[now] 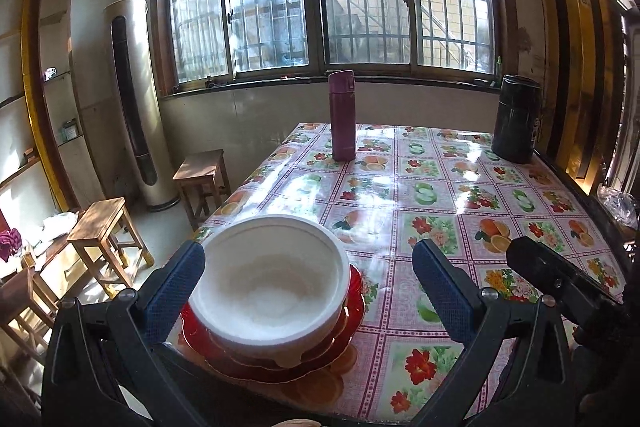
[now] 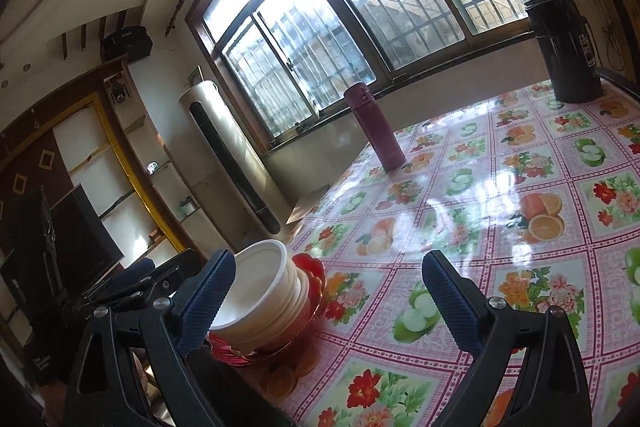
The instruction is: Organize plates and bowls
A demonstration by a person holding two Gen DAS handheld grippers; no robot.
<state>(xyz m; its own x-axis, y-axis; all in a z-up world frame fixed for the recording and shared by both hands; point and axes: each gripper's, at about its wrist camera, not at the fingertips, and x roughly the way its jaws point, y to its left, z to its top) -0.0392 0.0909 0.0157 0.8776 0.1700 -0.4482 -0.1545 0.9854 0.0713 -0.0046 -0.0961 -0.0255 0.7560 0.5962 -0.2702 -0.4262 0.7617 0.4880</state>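
A stack of white bowls (image 1: 272, 279) (image 2: 276, 291) stands on red scalloped plates (image 1: 352, 319) (image 2: 314, 269) at the near left corner of the table (image 1: 440, 187) (image 2: 500, 187). My left gripper (image 1: 310, 251) is open. Its left finger (image 1: 180, 283) is close beside the top bowl's rim and its right finger is well clear of it. My right gripper (image 2: 330, 259) is open wide and holds nothing. The stack lies beyond its left finger (image 2: 208, 299), which hides part of it. Each gripper's black body shows at the edge of the other's view.
A purple flask (image 1: 342, 117) (image 2: 376, 127) and a black canister (image 1: 516, 119) (image 2: 564, 51) stand at the table's far side by the window. Wooden stools (image 1: 200, 179) (image 1: 100, 231) and a tall floor-standing unit (image 1: 136, 99) are left of the table.
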